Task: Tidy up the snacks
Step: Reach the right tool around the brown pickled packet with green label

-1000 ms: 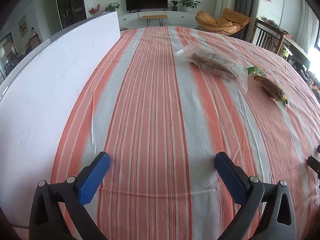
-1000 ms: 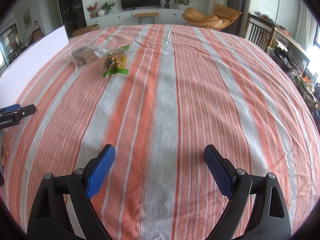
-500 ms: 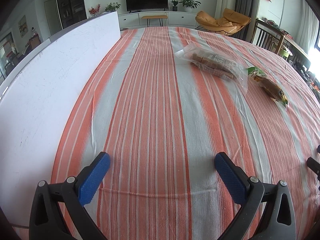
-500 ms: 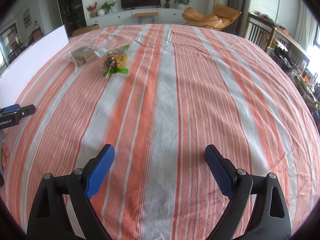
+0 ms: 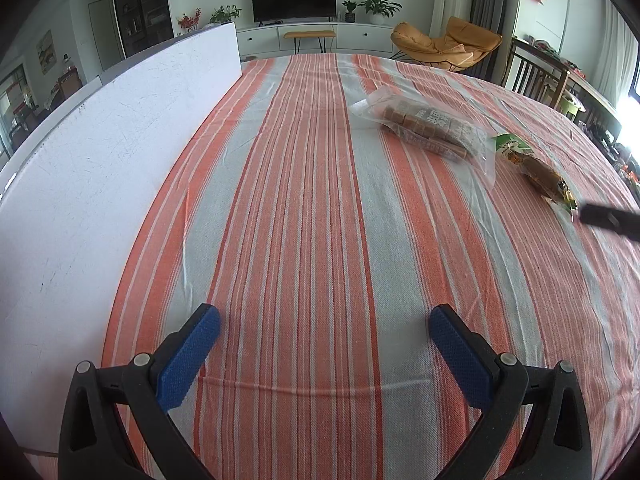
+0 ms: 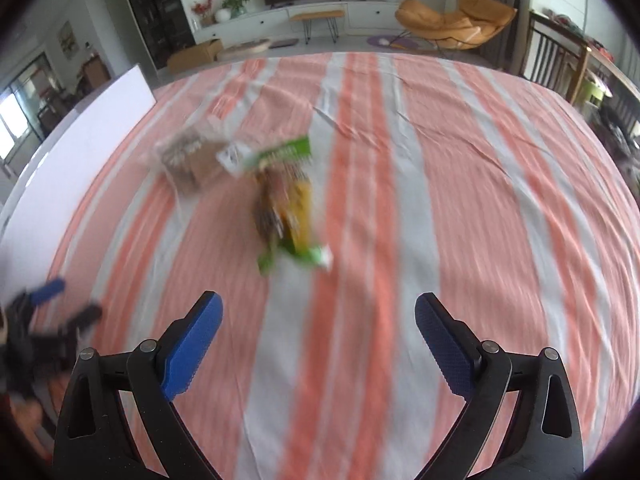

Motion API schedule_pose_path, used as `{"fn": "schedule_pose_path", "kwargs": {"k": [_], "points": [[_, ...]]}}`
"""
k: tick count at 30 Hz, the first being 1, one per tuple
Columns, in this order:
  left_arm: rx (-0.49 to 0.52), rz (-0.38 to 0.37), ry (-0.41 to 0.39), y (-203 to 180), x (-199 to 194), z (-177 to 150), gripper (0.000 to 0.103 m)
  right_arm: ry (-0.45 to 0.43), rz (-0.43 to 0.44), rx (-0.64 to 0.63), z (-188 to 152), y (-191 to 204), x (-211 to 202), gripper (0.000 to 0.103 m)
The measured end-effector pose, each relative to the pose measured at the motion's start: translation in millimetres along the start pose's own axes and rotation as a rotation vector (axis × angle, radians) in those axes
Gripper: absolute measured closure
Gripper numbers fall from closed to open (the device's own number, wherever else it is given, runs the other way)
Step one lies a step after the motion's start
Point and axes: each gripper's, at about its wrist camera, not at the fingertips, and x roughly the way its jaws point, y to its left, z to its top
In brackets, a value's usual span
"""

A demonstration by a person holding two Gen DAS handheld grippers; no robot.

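Note:
Two snacks lie on the striped cloth. A clear bag of brown cubes (image 5: 424, 128) lies far ahead right in the left wrist view, and shows blurred in the right wrist view (image 6: 192, 160). A green-ended packet (image 5: 538, 170) lies to its right, and lies just ahead of my right gripper (image 6: 286, 208). My left gripper (image 5: 320, 336) is open and empty, low over the cloth. My right gripper (image 6: 318, 332) is open and empty, short of the green packet. One of its fingers (image 5: 608, 218) shows at the left wrist view's right edge.
A white board (image 5: 100, 152) stands upright along the left side of the table (image 5: 304, 240). My left gripper (image 6: 48, 312) shows at the right wrist view's left edge. Wooden chairs (image 5: 536, 80) stand beyond the table's far right edge.
My right gripper has moved fast forward and left towards the green packet, blurring its view; the snacks now look much nearer. The left gripper has stayed still. Both stay open.

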Motion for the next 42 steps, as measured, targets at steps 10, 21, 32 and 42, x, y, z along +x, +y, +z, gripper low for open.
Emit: {"fn": "schedule_pose_path", "kwargs": {"k": [10, 21, 32, 42], "points": [[0.0, 0.0, 0.0, 0.0, 0.9, 1.3, 0.0, 0.067, -0.061, -0.091, 33.0, 29.6, 48.1, 0.007], [0.0, 0.0, 0.0, 0.0, 1.2, 1.5, 0.0, -0.007, -0.089, -0.067, 26.6, 20.5, 36.3, 0.044], [0.0, 0.0, 0.001, 0.1, 1.5, 1.5, 0.0, -0.075, -0.186, 0.023, -15.7, -34.6, 3.5, 0.04], [0.001, 0.0, 0.002, 1.7, 4.2, 4.4, 0.0, -0.094, -0.177, 0.05, -24.6, -44.3, 5.7, 0.016]]}}
